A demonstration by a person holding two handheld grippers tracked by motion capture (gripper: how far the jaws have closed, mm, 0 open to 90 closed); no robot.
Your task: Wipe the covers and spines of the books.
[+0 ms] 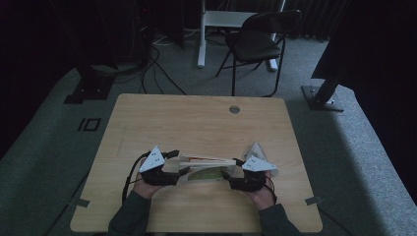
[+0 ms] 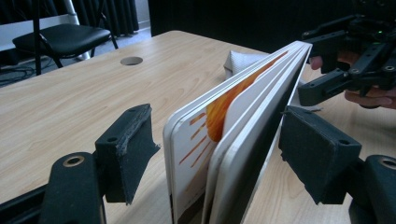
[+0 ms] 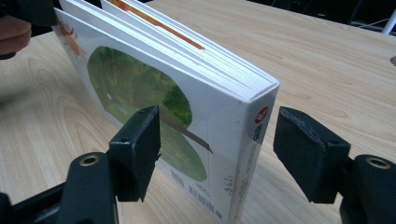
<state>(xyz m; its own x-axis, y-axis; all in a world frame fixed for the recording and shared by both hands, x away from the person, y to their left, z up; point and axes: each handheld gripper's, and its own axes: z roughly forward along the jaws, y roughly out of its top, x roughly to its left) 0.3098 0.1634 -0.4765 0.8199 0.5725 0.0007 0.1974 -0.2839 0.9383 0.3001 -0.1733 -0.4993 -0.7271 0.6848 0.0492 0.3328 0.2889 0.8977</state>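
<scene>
Book (image 1: 206, 167) upright on worktop (image 1: 196, 123); left tool (image 2: 219, 154) open around its pages, right tool (image 3: 217, 154) open around spine, neither touching.

Dim, murky high view — gripper views brighter, evenly lit, slightly soft at close range.

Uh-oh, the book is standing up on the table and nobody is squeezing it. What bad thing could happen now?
1. The book stands on its bottom edge with the left tool open around the page end and the right tool open around the spine, pads apart from it. It may tip flat.
2. The thick pages are fanning apart, so it might splay open.
3. Closing the left tool now might catch only some pages.
</scene>
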